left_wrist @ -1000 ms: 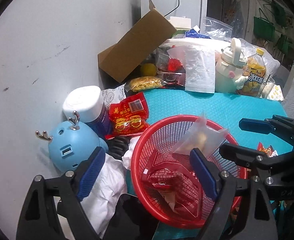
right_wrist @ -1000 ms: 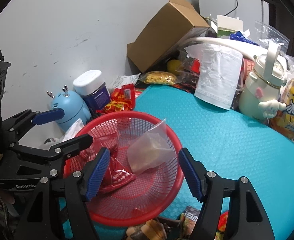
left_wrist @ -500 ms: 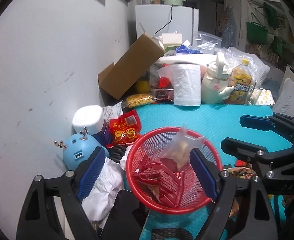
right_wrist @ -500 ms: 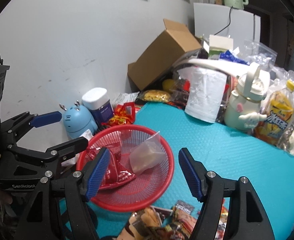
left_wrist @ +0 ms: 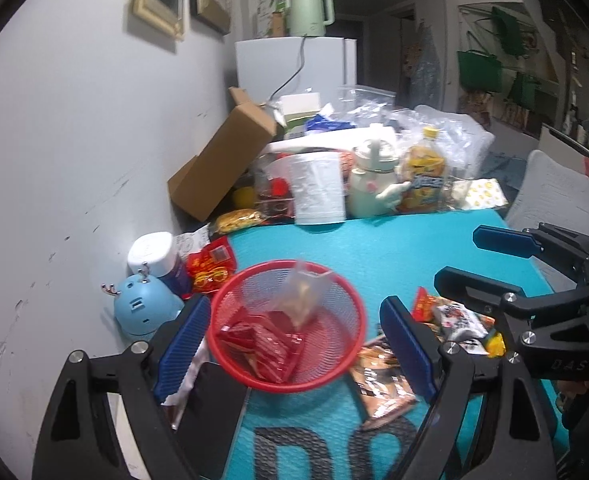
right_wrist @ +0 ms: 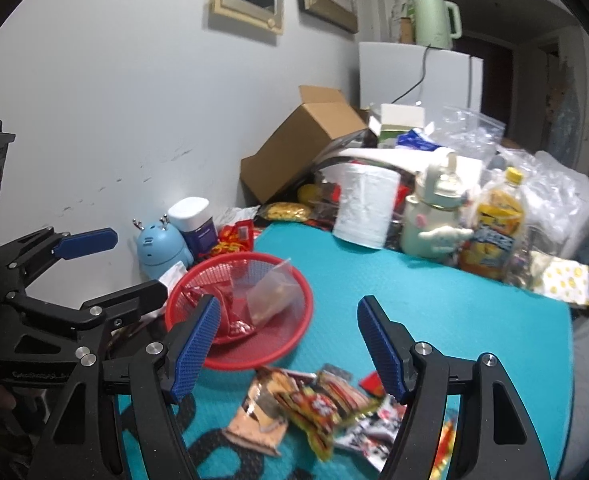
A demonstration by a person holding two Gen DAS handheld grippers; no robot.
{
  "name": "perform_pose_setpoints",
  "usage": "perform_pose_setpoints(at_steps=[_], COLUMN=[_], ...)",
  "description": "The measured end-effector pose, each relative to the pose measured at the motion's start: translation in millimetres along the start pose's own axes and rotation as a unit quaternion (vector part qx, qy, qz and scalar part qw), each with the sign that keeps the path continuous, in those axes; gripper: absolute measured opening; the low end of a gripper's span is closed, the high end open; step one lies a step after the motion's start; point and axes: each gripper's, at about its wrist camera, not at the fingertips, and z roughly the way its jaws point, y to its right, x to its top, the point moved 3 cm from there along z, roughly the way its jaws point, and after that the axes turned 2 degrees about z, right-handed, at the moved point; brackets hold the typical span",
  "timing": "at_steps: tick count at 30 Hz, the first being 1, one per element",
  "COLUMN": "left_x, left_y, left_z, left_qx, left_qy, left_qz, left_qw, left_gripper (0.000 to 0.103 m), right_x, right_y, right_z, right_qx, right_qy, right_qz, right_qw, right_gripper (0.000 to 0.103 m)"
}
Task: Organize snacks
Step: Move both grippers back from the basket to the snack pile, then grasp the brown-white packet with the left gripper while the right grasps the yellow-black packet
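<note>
Left gripper [left_wrist: 292, 346]: I see the jaws spread wide, empty, above the basket.
Right gripper [right_wrist: 288, 346]: spread wide, empty.
Basket [left_wrist: 344, 372]: red, on the teal mat [left_wrist: 394, 248]; holds red packets [left_wrist: 262, 344] and a clear bag [left_wrist: 304, 294].
Loose snacks [right_wrist: 314, 404]: heaped on the mat beside the basket.

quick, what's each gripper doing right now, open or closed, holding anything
Left gripper: jaws open, holding nothing, above the red basket.
Right gripper: jaws open, holding nothing.
</note>
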Motion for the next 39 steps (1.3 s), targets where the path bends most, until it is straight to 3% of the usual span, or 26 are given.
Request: perform_pose_setpoints(at_steps=[13,27,39], left_x=[-16,-36,-59], left_y=[59,116,160], left_z=[-19,-20,-4], left_qx=[-0.066,-0.125,-0.159], left_qy=[-0.006,-0.020,-0.051], left_qz=[0.023,0.053,0.084], left_qw=[0.9975,0.9905,0.9824], left_gripper=[0.087,0.087,0.086], right_x=[-42,-91,-136], right_y=[25,57,85], right_z=[-62,-99,-105], right_qx=[-0.064,-0.113,-0.118], right_qy=[0.012,0.000,-0.028], right_qz=[0.025,0.062,0.096], right_qw=[0.998,0.992,0.988], right_gripper=[0.072,0.072,0.072])
